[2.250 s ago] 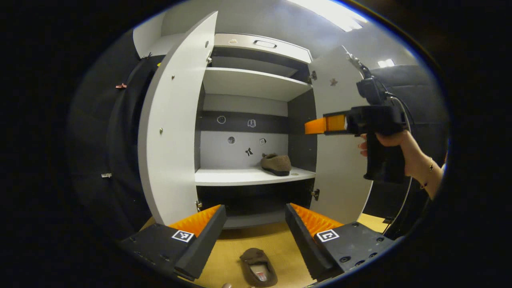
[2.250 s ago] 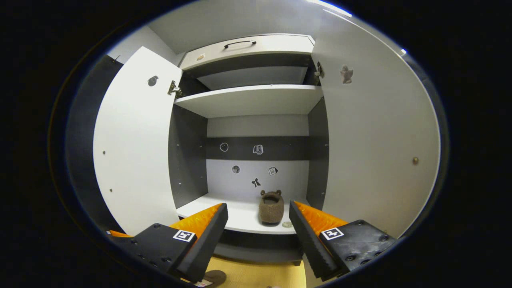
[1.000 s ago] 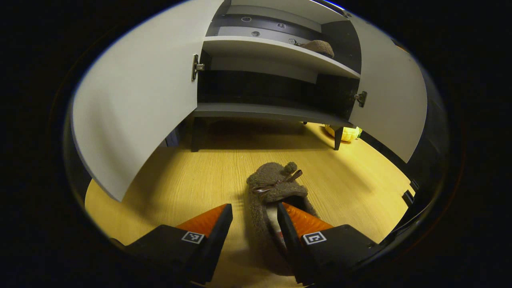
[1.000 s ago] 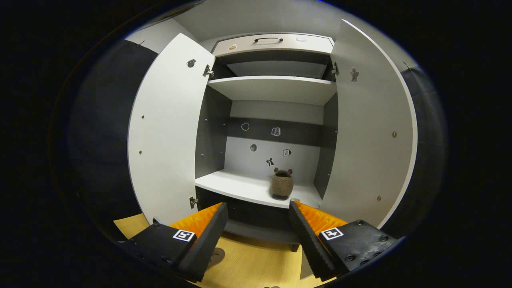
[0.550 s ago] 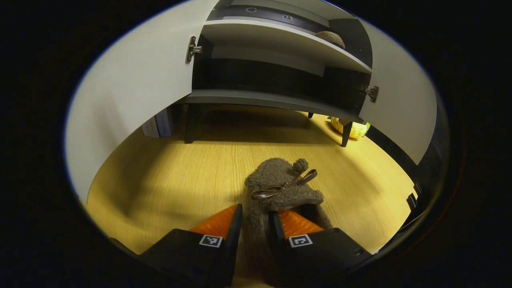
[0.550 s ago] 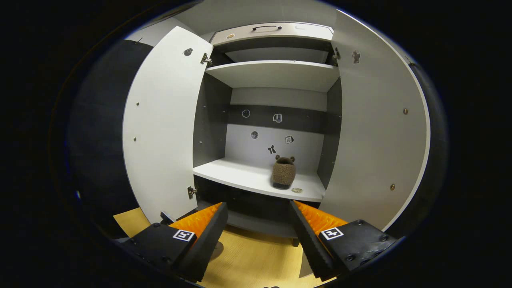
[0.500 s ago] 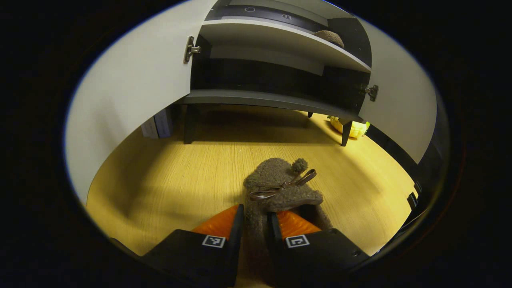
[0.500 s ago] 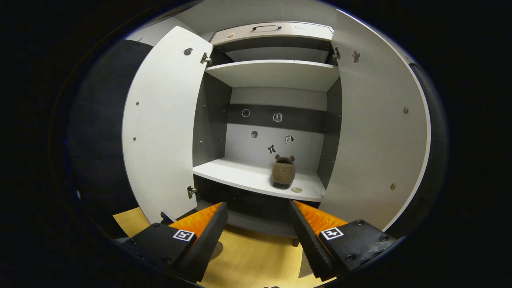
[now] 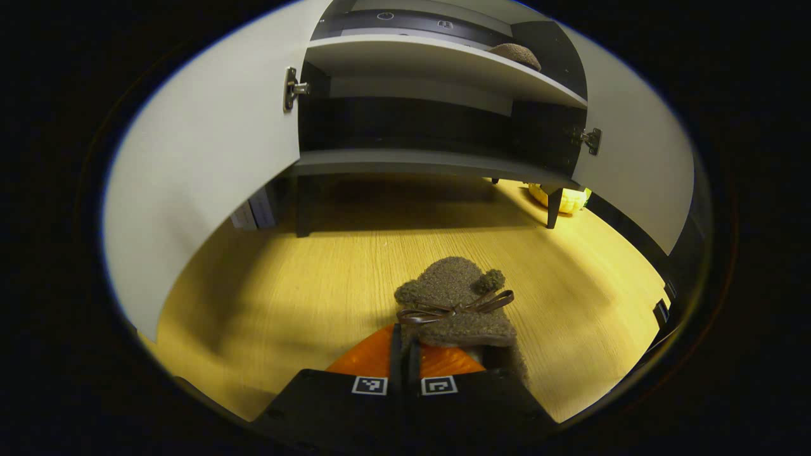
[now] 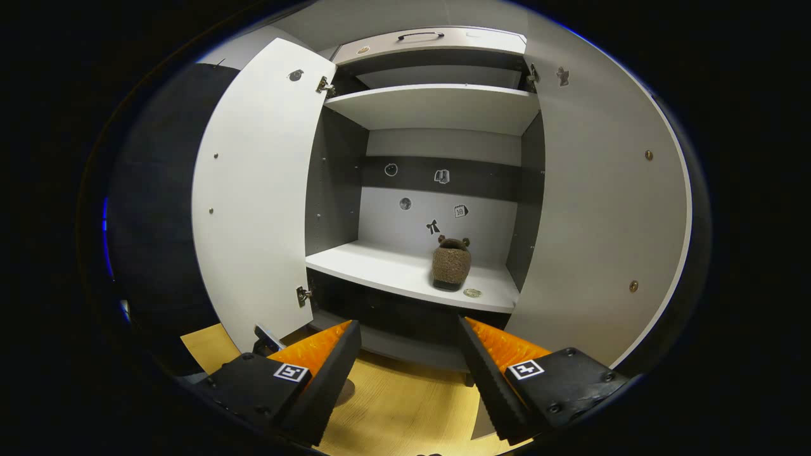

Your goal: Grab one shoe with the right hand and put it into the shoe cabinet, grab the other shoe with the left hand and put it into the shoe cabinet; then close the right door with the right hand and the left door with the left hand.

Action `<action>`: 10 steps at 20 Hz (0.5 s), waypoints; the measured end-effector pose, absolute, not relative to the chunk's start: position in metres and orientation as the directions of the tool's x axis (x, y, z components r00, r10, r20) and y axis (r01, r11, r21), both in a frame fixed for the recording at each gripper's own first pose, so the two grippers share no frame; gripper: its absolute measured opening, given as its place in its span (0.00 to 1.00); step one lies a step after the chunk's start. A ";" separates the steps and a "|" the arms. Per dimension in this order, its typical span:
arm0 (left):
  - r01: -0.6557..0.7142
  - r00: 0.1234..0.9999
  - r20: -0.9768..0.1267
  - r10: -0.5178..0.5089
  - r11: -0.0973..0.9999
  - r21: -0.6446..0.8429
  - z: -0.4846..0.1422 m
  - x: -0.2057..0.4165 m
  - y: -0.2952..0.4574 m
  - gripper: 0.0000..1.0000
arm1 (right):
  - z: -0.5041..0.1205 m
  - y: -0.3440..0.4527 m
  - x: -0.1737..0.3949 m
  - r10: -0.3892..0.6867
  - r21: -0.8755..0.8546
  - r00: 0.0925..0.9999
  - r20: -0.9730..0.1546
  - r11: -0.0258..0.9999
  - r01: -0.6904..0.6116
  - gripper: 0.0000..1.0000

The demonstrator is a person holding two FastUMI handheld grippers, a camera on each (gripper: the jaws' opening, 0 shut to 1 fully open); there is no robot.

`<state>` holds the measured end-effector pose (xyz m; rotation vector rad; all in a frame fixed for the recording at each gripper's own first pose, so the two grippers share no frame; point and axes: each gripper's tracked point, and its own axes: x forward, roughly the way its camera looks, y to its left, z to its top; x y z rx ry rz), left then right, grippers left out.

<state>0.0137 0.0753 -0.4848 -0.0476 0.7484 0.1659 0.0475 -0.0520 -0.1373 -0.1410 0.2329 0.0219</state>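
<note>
A fuzzy brown slipper [image 9: 457,299] with a ribbon bow lies low over the wooden floor [image 9: 304,278] in the left gripper view. My left gripper [image 9: 403,337] is shut on its near side edge, the jaws almost touching. The matching slipper [image 10: 451,265] stands on the white middle shelf [image 10: 380,269] of the shoe cabinet, toward the right; the left gripper view also catches this slipper [image 9: 516,54] up on the shelf. My right gripper [image 10: 408,354] hangs open in front of the cabinet with nothing between its fingers. The left door [image 10: 253,190] and the right door [image 10: 602,209] both stand open.
A small round disc [image 10: 471,292] lies on the shelf by the stored slipper. A drawer with a handle [image 10: 421,35] tops the cabinet. A yellow object [image 9: 561,197] sits on the floor by the cabinet's right leg. Boxes [image 9: 253,212] stand behind the left door.
My left gripper dropped to the floor and its jaws went from wide to tightly shut on the slipper's edge. My right gripper drew back a little from the cabinet, staying open.
</note>
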 end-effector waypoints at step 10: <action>-0.261 0.799 -0.550 0.243 0.964 0.047 -0.280 0.002 0.078 0.05 | -0.115 -0.045 0.061 0.093 -0.097 0.978 -0.184 0.989 -0.112 0.98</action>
